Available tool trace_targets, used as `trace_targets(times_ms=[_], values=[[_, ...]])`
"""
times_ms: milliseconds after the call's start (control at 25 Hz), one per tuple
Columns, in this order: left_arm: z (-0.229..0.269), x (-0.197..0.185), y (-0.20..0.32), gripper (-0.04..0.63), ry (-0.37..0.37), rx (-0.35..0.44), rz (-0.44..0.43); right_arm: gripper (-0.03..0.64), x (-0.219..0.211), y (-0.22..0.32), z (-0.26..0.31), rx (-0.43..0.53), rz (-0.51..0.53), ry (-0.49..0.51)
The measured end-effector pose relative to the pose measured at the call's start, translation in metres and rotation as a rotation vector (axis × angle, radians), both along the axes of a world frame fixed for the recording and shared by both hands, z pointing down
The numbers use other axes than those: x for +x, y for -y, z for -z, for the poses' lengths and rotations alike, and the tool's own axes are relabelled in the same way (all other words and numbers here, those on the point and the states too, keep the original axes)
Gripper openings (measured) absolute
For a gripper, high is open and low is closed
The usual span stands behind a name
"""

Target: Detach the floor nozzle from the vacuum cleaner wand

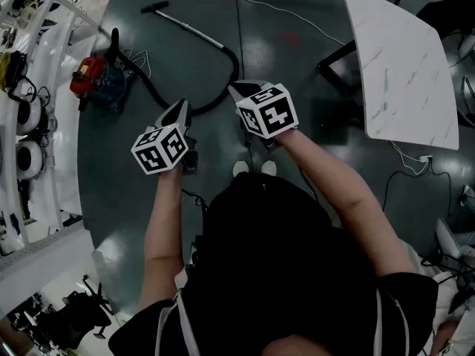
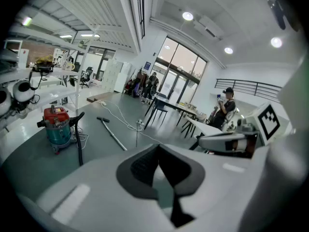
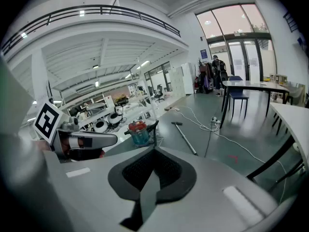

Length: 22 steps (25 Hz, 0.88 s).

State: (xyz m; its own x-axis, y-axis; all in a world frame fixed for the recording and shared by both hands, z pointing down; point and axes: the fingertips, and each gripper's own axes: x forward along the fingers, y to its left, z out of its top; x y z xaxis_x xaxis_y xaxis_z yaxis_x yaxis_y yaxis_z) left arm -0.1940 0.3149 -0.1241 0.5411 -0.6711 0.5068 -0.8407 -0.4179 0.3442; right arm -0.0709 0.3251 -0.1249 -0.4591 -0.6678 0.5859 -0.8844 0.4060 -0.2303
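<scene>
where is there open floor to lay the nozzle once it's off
Bare floor lies inside the hose curve, between the canister and the wand, and on the canister's near side, beside the shelving. Crowded: cord coils beside the canister, and cables by the white table.

A dark grey-green, glossy floor (image 1: 312,73) fills the head view. At the upper left of the frame a vacuum cleaner (image 1: 98,81) with a red top and teal body stands on it. Its black hose (image 1: 235,69) lies in a loop toward the centre and joins the metal wand (image 1: 189,27), which lies flat with the floor nozzle (image 1: 154,7) at the top. A white cable (image 1: 297,21) trails across the top. At the upper right stands a white table (image 1: 404,65). Two white shoes (image 1: 252,169) rest at the centre.
</scene>
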Motion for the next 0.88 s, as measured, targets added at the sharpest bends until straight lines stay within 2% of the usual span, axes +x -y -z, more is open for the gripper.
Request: trace_targets(times_ms=[440,680,880], values=[[0.002,0.005,0.007,0.008,-0.01,0.003,-0.017,-0.005,0.002,0.001,-0.003,-0.003,-0.03,0.016],[0.012,0.023,0.009,0.008,-0.047,0.023,-0.079,-0.003,0.007,0.001,0.002,0.015,-0.078,0.058],[0.005,0.032,0.004,0.008,-0.026,0.007,-0.114,-0.003,0.008,-0.002,-0.003,-0.003,-0.102,0.074]])
